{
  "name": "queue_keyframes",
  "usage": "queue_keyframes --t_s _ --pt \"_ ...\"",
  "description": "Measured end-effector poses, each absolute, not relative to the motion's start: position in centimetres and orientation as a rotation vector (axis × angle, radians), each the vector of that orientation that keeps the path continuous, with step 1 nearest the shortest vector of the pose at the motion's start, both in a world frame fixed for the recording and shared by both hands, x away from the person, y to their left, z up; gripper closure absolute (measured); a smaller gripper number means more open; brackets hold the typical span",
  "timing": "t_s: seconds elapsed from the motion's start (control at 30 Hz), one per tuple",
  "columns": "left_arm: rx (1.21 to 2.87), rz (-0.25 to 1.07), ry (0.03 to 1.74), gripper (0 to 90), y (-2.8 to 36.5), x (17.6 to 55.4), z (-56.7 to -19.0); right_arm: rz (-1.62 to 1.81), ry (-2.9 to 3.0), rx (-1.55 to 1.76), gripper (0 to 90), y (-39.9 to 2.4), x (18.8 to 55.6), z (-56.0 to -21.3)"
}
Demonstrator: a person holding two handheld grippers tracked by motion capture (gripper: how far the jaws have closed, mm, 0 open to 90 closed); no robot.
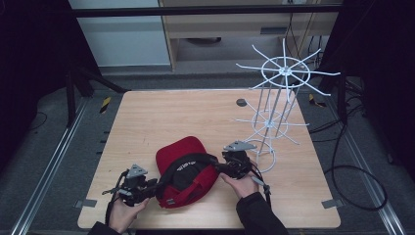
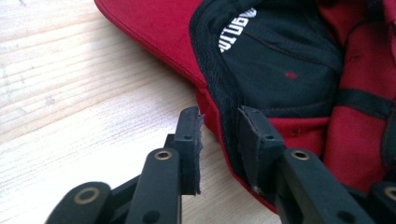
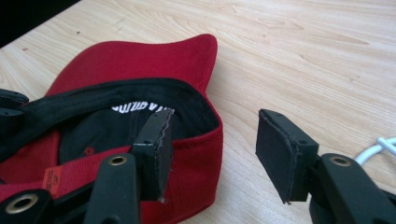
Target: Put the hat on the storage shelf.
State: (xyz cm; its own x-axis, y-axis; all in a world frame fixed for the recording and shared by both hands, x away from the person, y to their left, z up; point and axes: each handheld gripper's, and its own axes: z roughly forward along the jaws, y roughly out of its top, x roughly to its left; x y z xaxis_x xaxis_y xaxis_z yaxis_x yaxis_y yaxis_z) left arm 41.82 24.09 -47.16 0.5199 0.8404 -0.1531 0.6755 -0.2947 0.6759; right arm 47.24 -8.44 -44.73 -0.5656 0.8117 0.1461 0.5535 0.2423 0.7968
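Nearest the camera, at the lower left of the high view, the left hand-held gripper sits at the rear edge of the red cap. In the left gripper view its jaws straddle the cap's rim, one outside on the table side, one inside against the black lining, with a small gap on the outer side, so they are not yet clamped. The cap lies upside down, lower centre of the table, its brim pointing away toward the upper frame, so its long axis runs near to far. The right hand-held gripper is at the cap's right side, jaws wide apart; one pad stands over the side wall, the other over bare wood. Both are at the cap, the left the more committed. Farther off at the upper right stands a white wire rack, probably where the cap goes.
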Motion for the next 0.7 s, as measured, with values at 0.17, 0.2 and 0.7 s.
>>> queue_keyframes --t_s 0.17,0.2,0.7 --pt "2.068 0.278 1.230 74.9 24.0 41.9 -47.4 1.236 2.233 1.256 50.5 -8.2 47.3 -45.2" --pt "2.071 0.272 1.230 75.9 24.0 41.9 -47.4 1.239 2.237 1.258 51.8 -8.1 47.3 -45.3" --pt "2.091 0.247 1.248 83.0 24.2 42.4 -48.1 1.198 2.268 1.179 85.6 -6.3 47.2 -45.1"
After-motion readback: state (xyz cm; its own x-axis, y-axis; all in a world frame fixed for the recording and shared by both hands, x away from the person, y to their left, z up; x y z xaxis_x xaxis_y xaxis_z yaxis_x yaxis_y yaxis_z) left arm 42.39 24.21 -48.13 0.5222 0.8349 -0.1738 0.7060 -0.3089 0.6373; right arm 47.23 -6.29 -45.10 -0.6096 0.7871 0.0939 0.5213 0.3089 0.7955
